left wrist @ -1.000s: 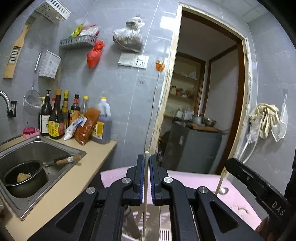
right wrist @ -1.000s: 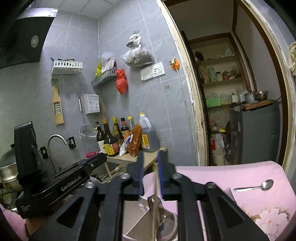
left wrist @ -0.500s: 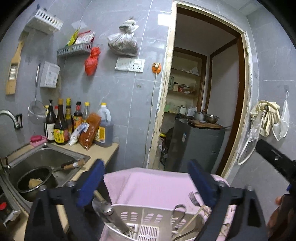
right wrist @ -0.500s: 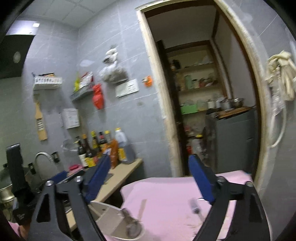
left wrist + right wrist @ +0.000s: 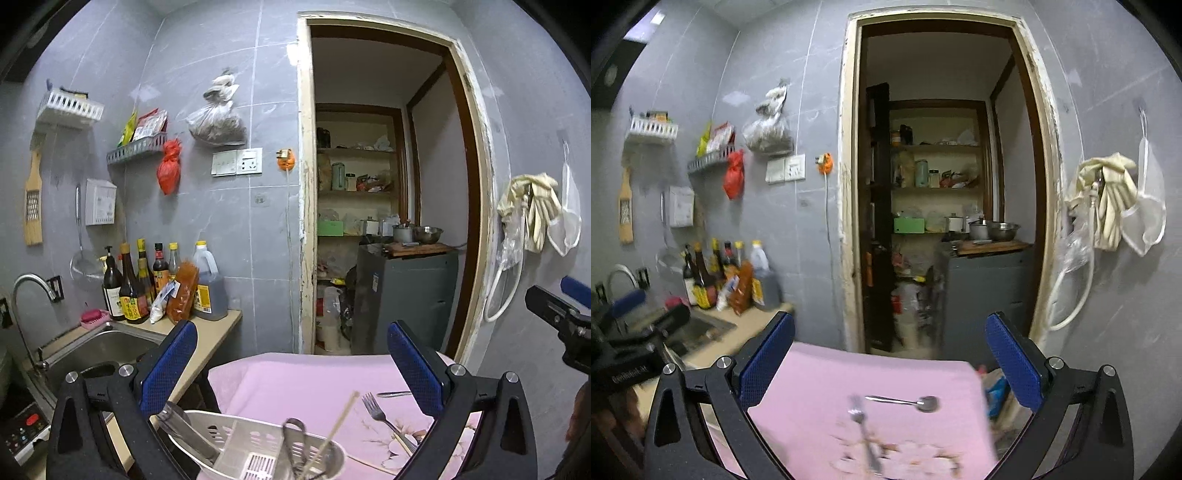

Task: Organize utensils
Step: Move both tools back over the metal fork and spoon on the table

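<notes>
Left gripper [image 5: 291, 363] gapes wide, empty, above a white caddy [image 5: 236, 435] holding one chopstick [image 5: 332, 432], tongs [image 5: 295, 439] and a knife [image 5: 188, 432]. Right gripper [image 5: 890, 360] is also spread wide, empty. On the pink cloth [image 5: 871, 384] lie one fork [image 5: 862, 428] and one spoon [image 5: 908, 401], apart. Six bottles [image 5: 155, 284] stand by the sink [image 5: 99, 343]; labels unreadable.

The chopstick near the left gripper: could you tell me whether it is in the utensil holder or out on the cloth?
In: the chopstick leans with its lower end inside the utensil holder; the fork lies on the pink cloth.
</notes>
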`<action>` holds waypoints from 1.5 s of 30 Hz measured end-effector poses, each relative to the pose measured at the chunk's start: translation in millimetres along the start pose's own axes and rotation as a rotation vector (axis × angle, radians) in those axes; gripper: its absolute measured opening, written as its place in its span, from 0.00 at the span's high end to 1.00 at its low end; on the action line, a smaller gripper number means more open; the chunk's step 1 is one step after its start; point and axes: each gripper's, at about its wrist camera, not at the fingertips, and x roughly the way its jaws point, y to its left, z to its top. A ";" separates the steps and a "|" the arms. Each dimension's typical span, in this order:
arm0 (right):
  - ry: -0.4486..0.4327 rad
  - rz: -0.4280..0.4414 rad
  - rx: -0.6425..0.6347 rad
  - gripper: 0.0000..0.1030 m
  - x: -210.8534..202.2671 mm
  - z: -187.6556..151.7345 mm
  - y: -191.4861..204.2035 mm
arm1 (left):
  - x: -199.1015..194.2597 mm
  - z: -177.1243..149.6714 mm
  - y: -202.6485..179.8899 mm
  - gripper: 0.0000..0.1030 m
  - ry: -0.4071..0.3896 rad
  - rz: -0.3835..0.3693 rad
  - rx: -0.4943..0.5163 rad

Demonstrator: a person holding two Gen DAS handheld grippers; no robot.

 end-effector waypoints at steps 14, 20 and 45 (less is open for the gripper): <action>0.130 0.041 -0.069 0.01 31.3 -42.7 -81.2 | 2.4 -39.0 -87.4 0.00 0.050 -0.005 0.049; 0.173 0.063 -0.025 0.01 59.1 -65.1 -108.7 | 23.3 -56.4 -116.2 0.00 0.112 -0.035 0.049; 0.431 0.201 0.054 0.30 213.5 -168.6 -118.3 | 173.7 -126.2 -155.9 0.00 0.339 0.094 0.033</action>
